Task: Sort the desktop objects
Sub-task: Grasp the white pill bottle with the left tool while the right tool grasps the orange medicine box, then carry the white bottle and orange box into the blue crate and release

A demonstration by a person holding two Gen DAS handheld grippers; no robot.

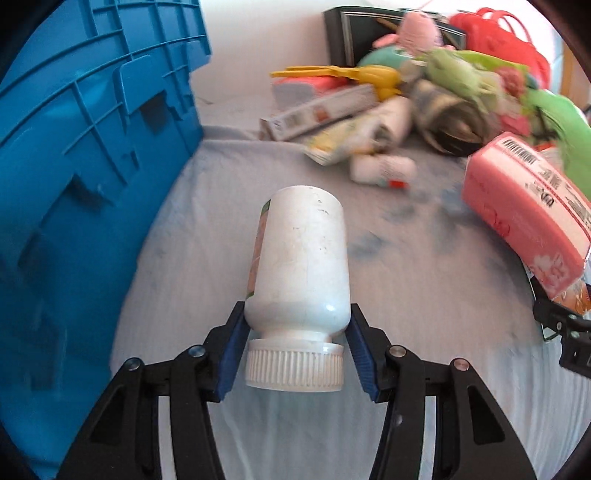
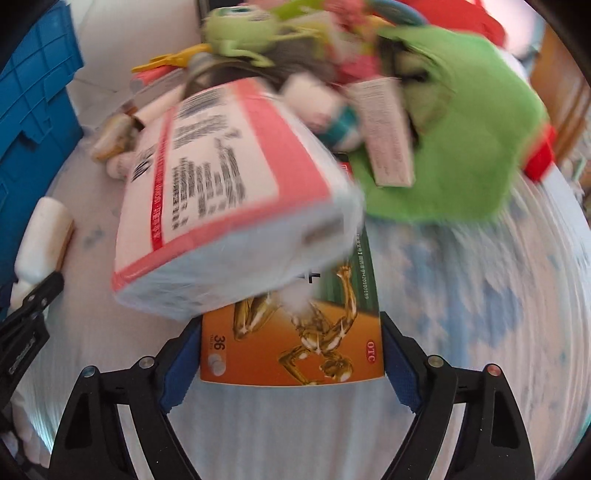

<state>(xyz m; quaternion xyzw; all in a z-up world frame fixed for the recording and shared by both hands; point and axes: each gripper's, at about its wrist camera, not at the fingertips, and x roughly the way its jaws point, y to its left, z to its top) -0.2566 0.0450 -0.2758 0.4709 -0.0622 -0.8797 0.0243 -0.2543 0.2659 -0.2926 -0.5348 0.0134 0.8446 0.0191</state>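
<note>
Where the blue crate [image 1: 92,177] stood at the edge of the cloth-covered table [image 1: 424,295], the left gripper [image 1: 295,354] hung just beside its wall, jaws clenched on a white plastic bottle [image 1: 299,258]. The blue pads [image 1: 231,362] pressed at the bottle's shoulder, above its ribbed cap, and its base pointed away over the cloth. Farther from the crate, the right gripper [image 2: 291,354] was grasping an orange and green medicine box [image 2: 306,339] by its long sides. A pink tissue pack [image 2: 229,206] lay tilted across the far end of that box, wrapped in clear film and blurred. Beyond both, well apart from the crate, sat a jumbled heap: a green plush toy [image 2: 461,147], a small white carton [image 2: 388,129], a long flat box [image 1: 317,110], a yellow clip [image 1: 332,72] and a red bag [image 1: 498,40]. A dark picture frame [image 1: 354,33] leaned at the back against the wall.
</note>
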